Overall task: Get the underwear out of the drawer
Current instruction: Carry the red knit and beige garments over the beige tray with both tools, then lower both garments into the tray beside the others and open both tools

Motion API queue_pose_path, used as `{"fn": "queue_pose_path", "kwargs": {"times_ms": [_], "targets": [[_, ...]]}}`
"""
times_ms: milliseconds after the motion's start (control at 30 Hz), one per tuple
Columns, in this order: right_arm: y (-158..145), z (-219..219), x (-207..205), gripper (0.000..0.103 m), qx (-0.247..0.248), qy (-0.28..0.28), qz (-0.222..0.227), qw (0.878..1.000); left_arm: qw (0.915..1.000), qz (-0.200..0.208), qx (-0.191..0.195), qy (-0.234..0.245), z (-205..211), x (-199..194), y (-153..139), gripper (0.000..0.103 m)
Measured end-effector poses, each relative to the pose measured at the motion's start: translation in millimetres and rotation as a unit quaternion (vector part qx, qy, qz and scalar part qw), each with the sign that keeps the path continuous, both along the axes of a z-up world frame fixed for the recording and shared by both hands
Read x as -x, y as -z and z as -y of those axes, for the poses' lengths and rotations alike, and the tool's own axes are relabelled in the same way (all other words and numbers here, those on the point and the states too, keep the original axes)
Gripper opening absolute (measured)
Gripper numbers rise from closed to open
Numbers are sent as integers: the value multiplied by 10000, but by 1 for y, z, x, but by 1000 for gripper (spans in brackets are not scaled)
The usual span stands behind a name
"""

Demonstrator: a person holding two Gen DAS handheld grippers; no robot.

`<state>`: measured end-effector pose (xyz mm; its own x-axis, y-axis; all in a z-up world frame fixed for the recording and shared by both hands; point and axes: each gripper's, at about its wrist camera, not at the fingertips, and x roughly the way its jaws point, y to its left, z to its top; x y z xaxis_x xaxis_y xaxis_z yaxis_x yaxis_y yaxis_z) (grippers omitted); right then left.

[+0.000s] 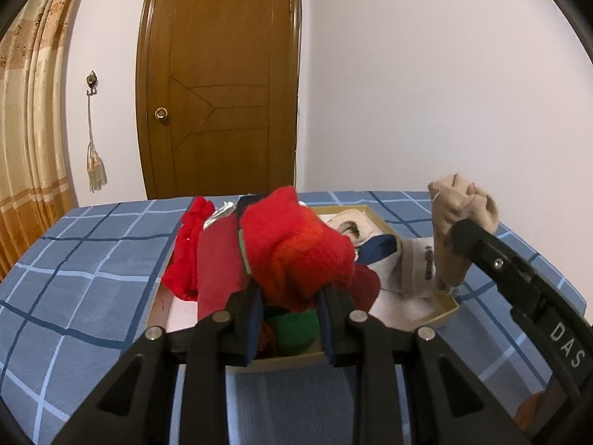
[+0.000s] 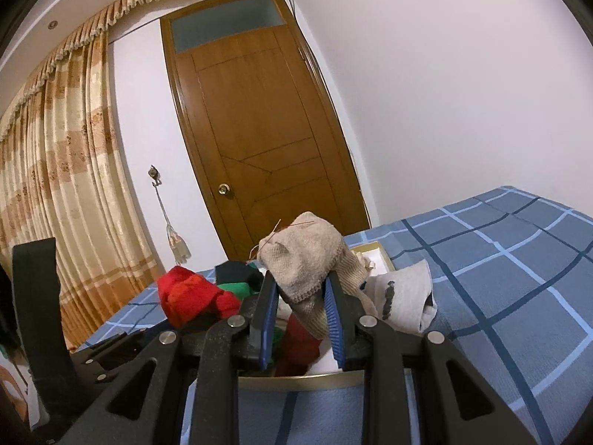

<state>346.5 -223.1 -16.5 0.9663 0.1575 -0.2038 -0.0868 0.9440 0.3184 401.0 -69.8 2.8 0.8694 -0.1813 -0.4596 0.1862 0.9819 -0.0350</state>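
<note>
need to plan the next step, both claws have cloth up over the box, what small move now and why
Probably carry both sideways to bare bedspread: the left claw grips the red garment, the right claw the beige one, both above the box.

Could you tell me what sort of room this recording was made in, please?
Most likely a bedroom: a bed with a blue checked sheet, a wooden door and long curtains.

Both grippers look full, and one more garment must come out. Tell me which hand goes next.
Neither is free yet. The left gripper clamps a red garment; the right gripper clamps a beige garment. Probably right: the grey garment lies beside it.
</note>
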Motion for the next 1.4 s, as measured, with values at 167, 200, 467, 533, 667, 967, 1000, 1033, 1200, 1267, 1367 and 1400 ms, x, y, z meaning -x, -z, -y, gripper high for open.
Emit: {"fn": "queue_pose_path", "kwargs": {"times_ms": [167, 200, 467, 533, 667, 967, 1000, 1033, 1200, 1267, 1367, 1400], "targets": [[4, 6, -23, 27, 31, 98, -170, 9998, 10000, -87, 22, -12, 5, -16, 2, 25], [4, 6, -26, 27, 47, 118, -199, 9997, 10000, -97, 20, -9, 6, -19, 2, 25], [11, 10, -61, 27, 119, 247, -610, 9978, 9996, -267, -59, 62, 23, -45, 8, 25], [12, 10, -69, 27, 162, 241, -664, 9974, 9995, -299, -104, 79, 27, -51, 10, 25], [16, 10, -80, 27, 210, 241, -802, 9963, 9991, -366, -179, 69, 33, -61, 15, 25], [24, 9, -108, 28, 202, 13, -1070, 9941, 9986, -480, -204, 94, 40, -72, 24, 25], [25, 9, -110, 28, 196, -28, -1099, 9938, 9983, -536, -201, 121, 41, -75, 25, 25], [26, 9, -113, 28, 166, -90, -1150, 9932, 9981, -565, -205, 129, 43, -78, 25, 25], [28, 11, -120, 29, 55, -242, -1181, 9927, 9975, -625, -285, 189, 48, -81, 27, 25], [29, 10, -124, 29, 11, -355, -1228, 9918, 9970, -680, -307, 198, 49, -84, 27, 29], [31, 8, -129, 30, -37, -508, -1303, 9902, 9964, -732, -391, 183, 52, -87, 28, 31], [32, 8, -131, 31, -42, -548, -1328, 9896, 9964, -734, -389, 187, 51, -87, 28, 32]]}}
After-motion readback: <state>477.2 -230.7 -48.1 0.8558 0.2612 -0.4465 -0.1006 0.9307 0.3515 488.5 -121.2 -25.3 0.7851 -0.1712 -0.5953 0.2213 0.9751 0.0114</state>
